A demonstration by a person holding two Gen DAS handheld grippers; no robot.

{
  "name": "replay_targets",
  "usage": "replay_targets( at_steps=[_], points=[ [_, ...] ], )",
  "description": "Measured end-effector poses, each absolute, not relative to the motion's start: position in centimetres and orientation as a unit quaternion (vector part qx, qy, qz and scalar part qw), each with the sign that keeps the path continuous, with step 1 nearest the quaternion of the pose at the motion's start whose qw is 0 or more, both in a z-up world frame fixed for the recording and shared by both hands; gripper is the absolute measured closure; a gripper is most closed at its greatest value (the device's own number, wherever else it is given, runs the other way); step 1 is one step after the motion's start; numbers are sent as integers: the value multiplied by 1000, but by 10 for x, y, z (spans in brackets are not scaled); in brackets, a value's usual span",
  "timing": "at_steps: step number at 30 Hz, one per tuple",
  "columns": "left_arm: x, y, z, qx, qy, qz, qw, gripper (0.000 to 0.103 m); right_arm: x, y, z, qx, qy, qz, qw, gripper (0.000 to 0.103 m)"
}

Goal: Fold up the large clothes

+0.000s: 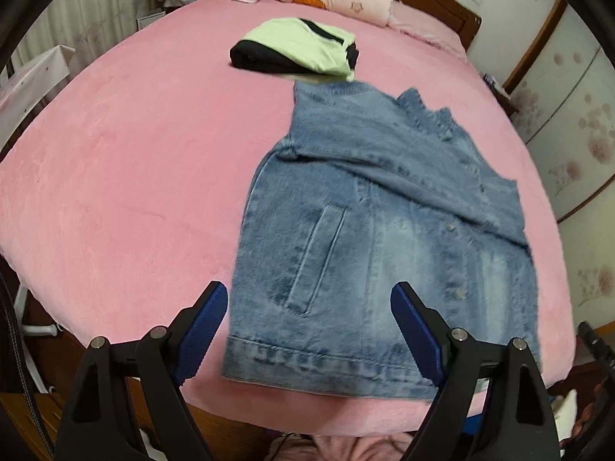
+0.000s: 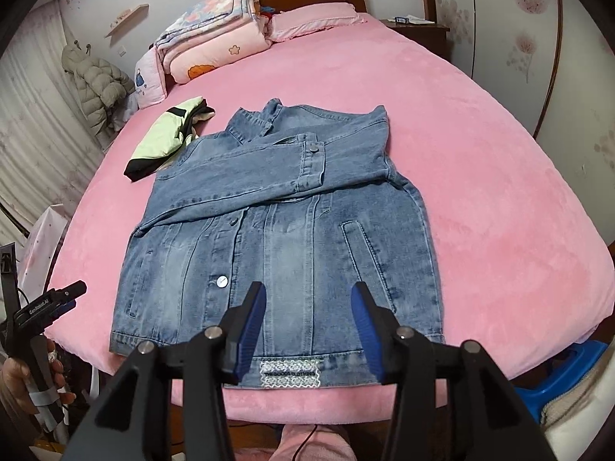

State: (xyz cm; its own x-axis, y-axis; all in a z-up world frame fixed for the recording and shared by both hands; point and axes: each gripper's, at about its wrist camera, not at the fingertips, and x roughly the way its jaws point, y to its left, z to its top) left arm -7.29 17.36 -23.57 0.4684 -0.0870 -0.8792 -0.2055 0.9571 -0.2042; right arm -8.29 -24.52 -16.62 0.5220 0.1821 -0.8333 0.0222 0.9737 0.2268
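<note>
Denim jacket lies flat, front up, on pink bed; long axis near-to-far, collar at far end, hem w/ label at near edge. Both sleeves folded across chest. Right gripper above hem, jaws apart, empty. Left gripper over hem's left corner, jaws apart. Folded green/black garment far left, touching jacket's shoulder.

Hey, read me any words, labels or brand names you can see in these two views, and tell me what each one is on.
"THE GOODS CLOTHING", roughly; the small print is partly unclear: on the white patch at the hem of the denim jacket.
"GenRobot.AI", roughly: on the black body of the left claw, seen from the right wrist.
Blue item on the nightstand: too small to read.
Left wrist view: no readable text.
</note>
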Motion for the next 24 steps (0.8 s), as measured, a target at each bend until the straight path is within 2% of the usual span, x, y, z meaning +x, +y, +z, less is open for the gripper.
replay_targets(
  at_steps=[5,13,24],
  points=[
    [-75,174,-260,-128,536,37,833,17,-86,-254,-182,99,495,42,862,56],
    [-85,188,-309,-125,573,40,809,17,-92,-280,-225,82,552,26,830,56],
    [-73,209,-345,-146,604,19,784,17,-93,-318,-270,111,586,3,803,56]
  ],
)
